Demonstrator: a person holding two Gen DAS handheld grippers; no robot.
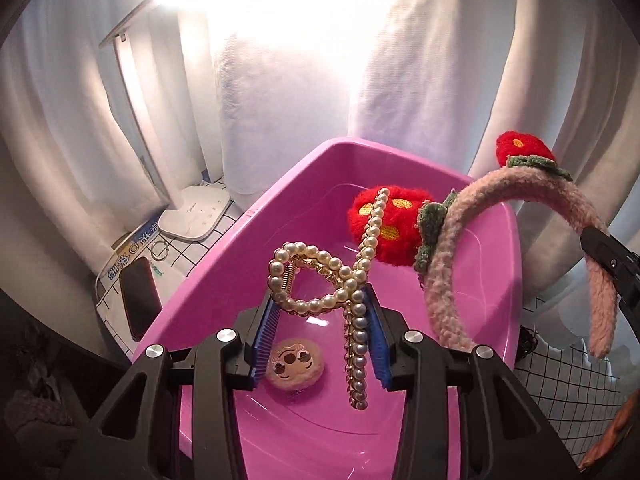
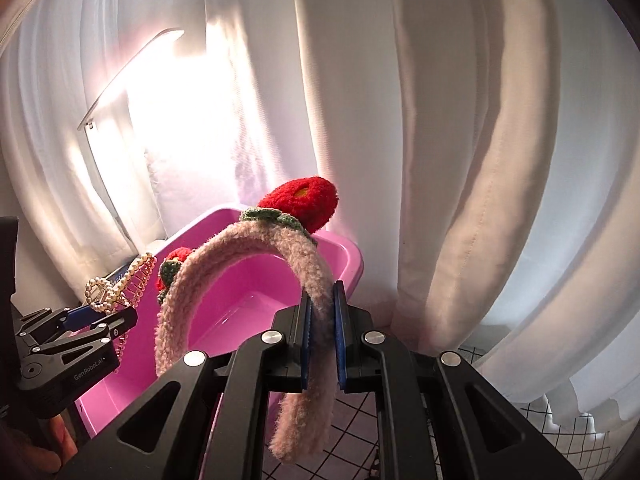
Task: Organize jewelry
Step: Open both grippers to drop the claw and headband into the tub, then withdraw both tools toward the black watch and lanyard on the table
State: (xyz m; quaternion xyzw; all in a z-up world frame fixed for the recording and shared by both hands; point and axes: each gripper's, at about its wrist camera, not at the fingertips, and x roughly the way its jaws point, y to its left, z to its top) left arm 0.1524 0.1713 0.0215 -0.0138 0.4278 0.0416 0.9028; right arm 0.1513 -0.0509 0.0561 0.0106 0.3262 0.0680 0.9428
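My left gripper (image 1: 320,316) is shut on a pearl hair claw clip (image 1: 320,280) and holds it above the pink plastic bin (image 1: 280,188). The clip also shows in the right wrist view (image 2: 116,288), as does the left gripper (image 2: 96,318). My right gripper (image 2: 322,320) is shut on one side of a fuzzy pink headband (image 2: 240,264) with red plush flowers, held over the bin's right rim (image 2: 352,260). The headband also shows in the left wrist view (image 1: 448,264). A small round plush face clip (image 1: 294,364) lies on the bin floor.
White curtains hang behind the bin. A lit white desk lamp (image 1: 192,212) stands at back left on a grid-patterned tablecloth (image 1: 568,384). A dark phone (image 1: 140,300) and a booklet lie left of the bin.
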